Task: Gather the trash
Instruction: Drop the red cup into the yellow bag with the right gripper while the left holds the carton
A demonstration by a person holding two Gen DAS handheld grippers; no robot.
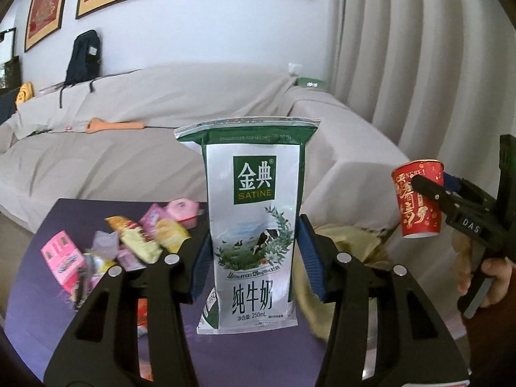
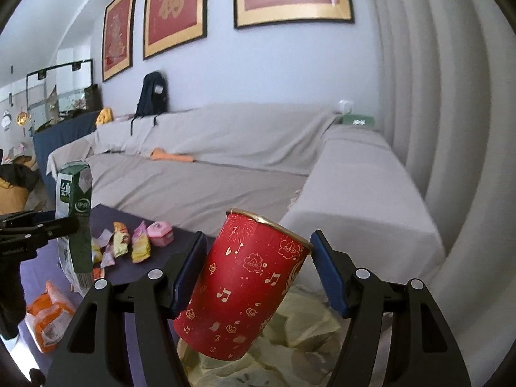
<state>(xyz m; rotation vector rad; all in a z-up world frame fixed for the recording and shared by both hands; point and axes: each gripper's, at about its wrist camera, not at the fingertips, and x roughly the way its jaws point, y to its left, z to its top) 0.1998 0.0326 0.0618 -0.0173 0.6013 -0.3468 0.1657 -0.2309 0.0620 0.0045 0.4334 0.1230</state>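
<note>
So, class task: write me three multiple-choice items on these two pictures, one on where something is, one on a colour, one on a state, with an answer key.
1. Where do the snack wrappers lie?
A. on the purple table
B. on the sofa
C. inside the cup

2. What colour is the paper cup?
A. blue
B. red with gold patterns
C. plain white

3. How does the milk carton stand in the left gripper?
A. lying flat
B. upside down
C. upright, held between the fingers

Key:
1 A: the wrappers are spread on the purple table, in front of the sofa.
2 B: the right wrist view shows the cup red with gold notes and flowers, tilted in the right gripper.
3 C: the carton's print reads the right way up and both blue fingers press on its sides.
</note>
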